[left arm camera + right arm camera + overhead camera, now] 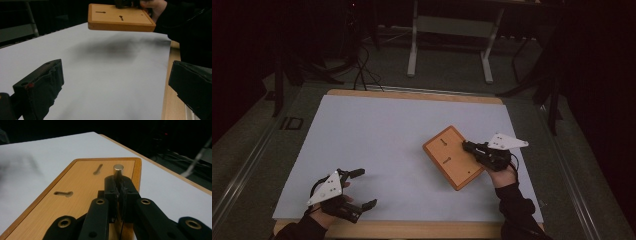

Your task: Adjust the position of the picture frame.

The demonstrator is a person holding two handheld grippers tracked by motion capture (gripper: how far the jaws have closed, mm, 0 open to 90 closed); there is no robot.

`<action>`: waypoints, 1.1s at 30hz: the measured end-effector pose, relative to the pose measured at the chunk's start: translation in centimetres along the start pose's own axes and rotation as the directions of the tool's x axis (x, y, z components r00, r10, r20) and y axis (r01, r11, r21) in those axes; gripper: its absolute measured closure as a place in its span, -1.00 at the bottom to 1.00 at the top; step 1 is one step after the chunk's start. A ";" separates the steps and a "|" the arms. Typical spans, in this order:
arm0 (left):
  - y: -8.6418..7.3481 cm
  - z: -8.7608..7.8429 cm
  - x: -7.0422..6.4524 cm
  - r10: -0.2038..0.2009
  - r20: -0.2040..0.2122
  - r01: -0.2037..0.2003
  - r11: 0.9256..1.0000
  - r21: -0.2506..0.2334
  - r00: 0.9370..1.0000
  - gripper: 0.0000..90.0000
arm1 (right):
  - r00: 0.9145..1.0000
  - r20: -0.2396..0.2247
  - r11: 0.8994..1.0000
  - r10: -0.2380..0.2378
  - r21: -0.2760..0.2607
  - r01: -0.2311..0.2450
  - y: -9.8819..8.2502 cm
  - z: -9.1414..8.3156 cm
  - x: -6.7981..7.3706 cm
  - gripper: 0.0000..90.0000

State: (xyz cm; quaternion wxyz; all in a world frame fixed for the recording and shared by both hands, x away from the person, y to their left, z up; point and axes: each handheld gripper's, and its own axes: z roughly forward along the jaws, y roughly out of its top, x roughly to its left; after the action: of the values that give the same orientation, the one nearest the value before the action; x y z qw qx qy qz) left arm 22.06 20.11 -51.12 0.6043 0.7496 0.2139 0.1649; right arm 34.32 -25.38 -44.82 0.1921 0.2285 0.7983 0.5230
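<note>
An orange-brown wooden board (pixel 451 159) with two keyhole slots hangs tilted above the white sheet, right of centre. In the left gripper view the board (pixel 120 25) floats clear of the sheet, with a dark shadow under it. My right gripper (pixel 467 146) reaches over the board's right edge. In the right gripper view my right gripper (pixel 119 182) has its jaws shut on a short silver metal peg (pixel 118 168) standing on the board (pixel 80 187). My left gripper (pixel 362 189) rests near the front left of the sheet, jaws wide apart, nothing between them (pixel 115 82).
The white sheet (pixel 382 135) covers most of a wooden table whose edge (pixel 412 229) shows at the front. Behind the table stand a white desk frame (pixel 413 50) and floor cables (pixel 362 70). A dark drape hangs at the right.
</note>
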 end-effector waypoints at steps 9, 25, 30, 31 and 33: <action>0.0 -0.1 0.0 -0.002 0.000 0.002 1.000 -0.006 1.000 -0.99 | 0.994 -0.107 1.000 -0.016 -0.001 0.016 0.4 3.8 1.3 0.90; 0.0 -0.1 0.0 -0.004 0.006 0.004 1.000 -0.004 1.000 -0.99 | 0.954 -0.295 0.998 -0.051 0.019 0.059 0.5 10.0 3.1 0.90; 0.0 -0.1 -0.1 -0.004 0.007 0.004 1.000 -0.005 1.000 -0.99 | 0.944 -0.326 0.998 -0.042 0.021 0.052 0.4 11.1 3.1 0.90; 0.0 -0.1 -0.1 -0.004 0.007 0.004 1.000 -0.005 1.000 -0.99 | 0.941 -0.336 0.999 -0.036 0.025 0.047 0.4 11.4 3.1 0.90; 0.0 -0.1 0.0 -0.003 0.008 0.003 1.000 -0.003 1.000 -0.99 | 0.938 -0.344 0.998 -0.038 0.035 0.053 0.1 12.0 3.3 0.90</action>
State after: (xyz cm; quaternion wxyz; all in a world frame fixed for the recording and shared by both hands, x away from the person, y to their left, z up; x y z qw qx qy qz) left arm 21.95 20.20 -51.12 0.6067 0.7489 0.2124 0.1614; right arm 38.21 -14.54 -49.45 0.0571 0.1195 0.8360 0.5325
